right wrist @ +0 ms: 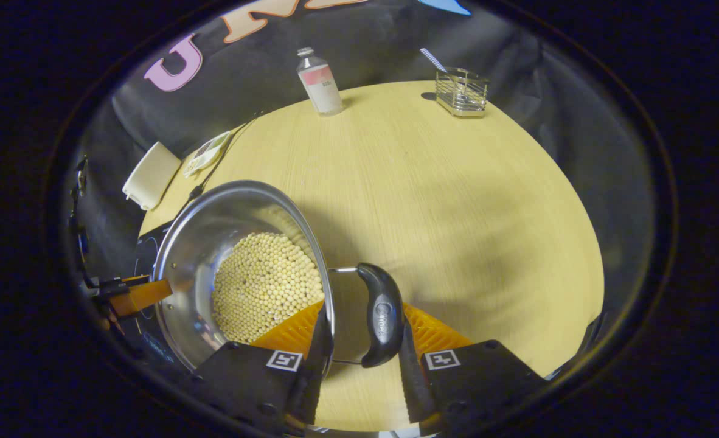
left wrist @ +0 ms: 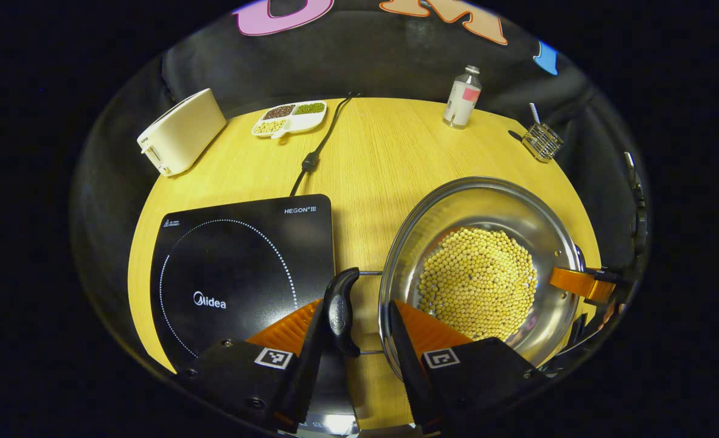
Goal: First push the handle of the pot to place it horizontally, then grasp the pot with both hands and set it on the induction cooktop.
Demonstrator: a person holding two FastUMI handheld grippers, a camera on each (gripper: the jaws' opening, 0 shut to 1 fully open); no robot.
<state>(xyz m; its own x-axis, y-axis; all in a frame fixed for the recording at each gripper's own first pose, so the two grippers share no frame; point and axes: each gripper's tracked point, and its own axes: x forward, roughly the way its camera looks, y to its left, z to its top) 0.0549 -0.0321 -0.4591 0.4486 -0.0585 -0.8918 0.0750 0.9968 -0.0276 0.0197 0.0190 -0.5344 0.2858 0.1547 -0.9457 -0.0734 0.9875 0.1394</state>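
A steel pot [left wrist: 517, 207] holding several yellow beans [left wrist: 478, 280] is on the wooden table, right of the black induction cooktop [left wrist: 238, 267]. My left gripper [left wrist: 357, 304] clamps its near black handle [left wrist: 341, 310]: one finger is outside the handle, the other at the pot's rim. In the right gripper view, the right gripper [right wrist: 365, 307] holds the opposite handle [right wrist: 384, 316] of the pot [right wrist: 213, 213] the same way. Each gripper's orange finger shows at the far rim in the other's view, the right gripper [left wrist: 578, 283] and the left gripper [right wrist: 134, 295].
At the table's back stand a white appliance [left wrist: 180, 131], a divided dish of grains [left wrist: 289, 117], a bottle [left wrist: 461, 97] and a wire rack [left wrist: 542, 141]. The cooktop's black cable [left wrist: 317, 152] runs to the back edge. Bare wood [right wrist: 457, 213] lies right of the pot.
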